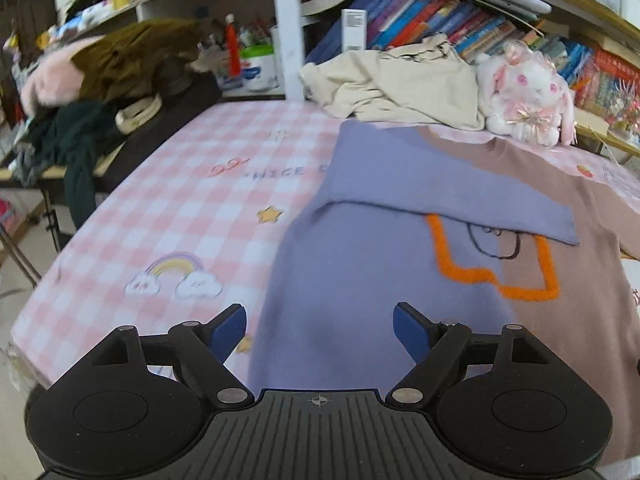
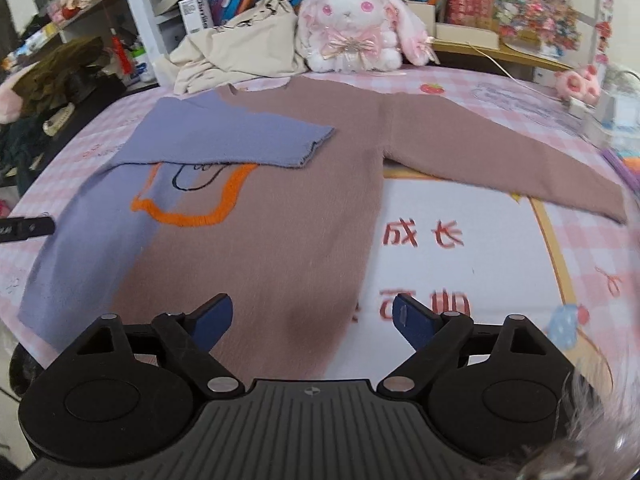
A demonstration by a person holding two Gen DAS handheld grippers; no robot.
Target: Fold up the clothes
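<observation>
A two-tone sweater (image 2: pixel 288 208), lilac on its left and dusty brown on its right, lies flat on the pink checked sheet (image 1: pixel 168 216). An orange outline is stitched on its chest (image 2: pixel 188 216). Its lilac sleeve (image 2: pixel 224 140) is folded across the chest; the brown sleeve (image 2: pixel 500 160) stretches out to the right. In the left wrist view the lilac half (image 1: pixel 352 288) fills the middle. My left gripper (image 1: pixel 319 322) hovers open over the lilac hem. My right gripper (image 2: pixel 312 314) hovers open over the brown hem. Neither holds anything.
A cream garment (image 2: pixel 240 48) and a white plush rabbit (image 2: pixel 356 20) sit at the far edge. Bookshelves (image 1: pixel 440 12) stand behind. A heap of dark and pink clothes (image 1: pixel 100 92) lies at the left. A dark bar (image 2: pixel 24 229) shows at the left edge.
</observation>
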